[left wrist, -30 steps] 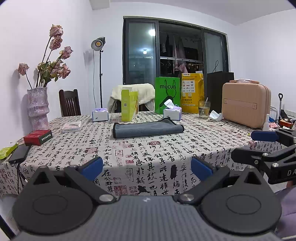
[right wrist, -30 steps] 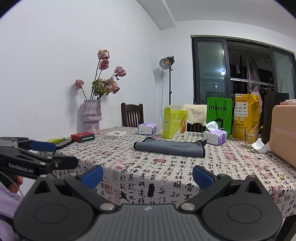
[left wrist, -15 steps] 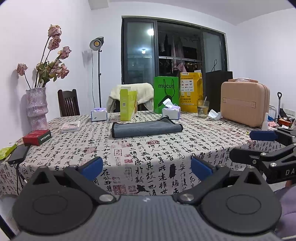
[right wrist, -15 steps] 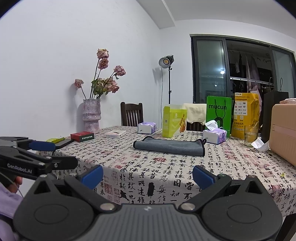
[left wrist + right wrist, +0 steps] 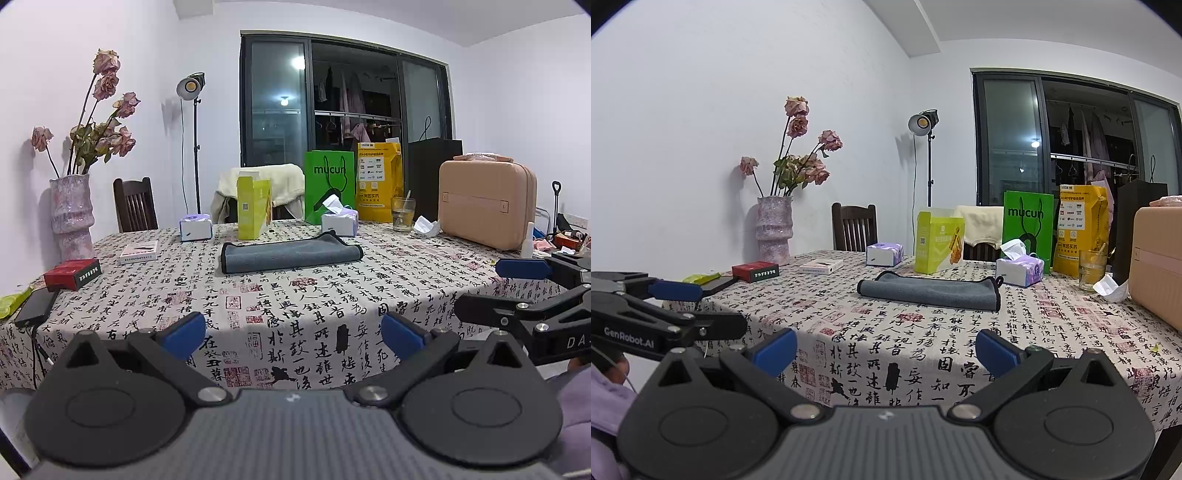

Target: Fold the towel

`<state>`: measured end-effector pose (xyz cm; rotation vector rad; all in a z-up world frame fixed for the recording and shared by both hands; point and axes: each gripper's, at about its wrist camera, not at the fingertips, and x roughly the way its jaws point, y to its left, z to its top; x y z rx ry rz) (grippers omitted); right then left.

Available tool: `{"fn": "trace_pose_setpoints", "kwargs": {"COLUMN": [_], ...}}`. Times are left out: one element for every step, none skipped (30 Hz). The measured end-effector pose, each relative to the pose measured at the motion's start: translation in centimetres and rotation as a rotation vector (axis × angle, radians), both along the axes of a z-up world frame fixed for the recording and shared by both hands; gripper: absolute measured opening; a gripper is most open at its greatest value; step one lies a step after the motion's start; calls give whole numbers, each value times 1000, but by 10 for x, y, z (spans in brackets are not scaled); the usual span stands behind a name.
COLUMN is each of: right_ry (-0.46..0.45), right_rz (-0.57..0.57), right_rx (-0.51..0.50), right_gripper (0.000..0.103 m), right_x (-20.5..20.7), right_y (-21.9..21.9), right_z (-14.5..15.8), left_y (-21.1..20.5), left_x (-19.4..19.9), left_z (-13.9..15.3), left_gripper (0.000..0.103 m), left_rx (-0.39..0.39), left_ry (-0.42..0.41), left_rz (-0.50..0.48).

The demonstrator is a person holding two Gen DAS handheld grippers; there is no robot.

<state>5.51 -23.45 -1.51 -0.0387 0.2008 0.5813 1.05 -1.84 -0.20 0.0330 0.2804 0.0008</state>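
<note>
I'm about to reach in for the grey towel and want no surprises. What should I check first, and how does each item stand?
1. Left claw open: ok.
2. Right claw open: ok.
3. Both claws empty: ok.
4. Grey towel lying flat on the tablecloth, nothing on top: ok.
5. Towel's near edge free of clutter: ok.
6. Tissue box clear of the towel's far edge: cannot tell.

The tall green paper bag point(image 5: 1028, 229) read "mucun"; the black left gripper point(image 5: 674, 308) arm bore white lettering "GenRobot.AI"
</note>
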Motion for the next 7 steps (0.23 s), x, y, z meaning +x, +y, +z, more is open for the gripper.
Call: {"fn": "trace_pose_setpoints", "kwargs": {"right_ry": [0,0,0,-1,0,0,0], "right_rz": [0,0,0,0,0,0,0], "right_rx": [0,0,0,-1,0,0,0], "right_gripper": [103,103,103,103,103,103,103], "right_x": [0,0,0,0,0,0,0], "right_y": [0,0,0,0,0,0,0], "right_z": [0,0,0,0,0,0,0], "left_y": [0,0,0,0,0,0,0], "left_x": [0,0,0,0,0,0,0], "left_z": [0,0,0,0,0,0,-1], "left_gripper": [103,103,103,103,103,103,103], "left_rx": [0,0,-1,0,1,3,5], "left_ry": [0,0,1,1,2,4,7], "left_rz": [0,-1,-1,1,4,9,10]}}
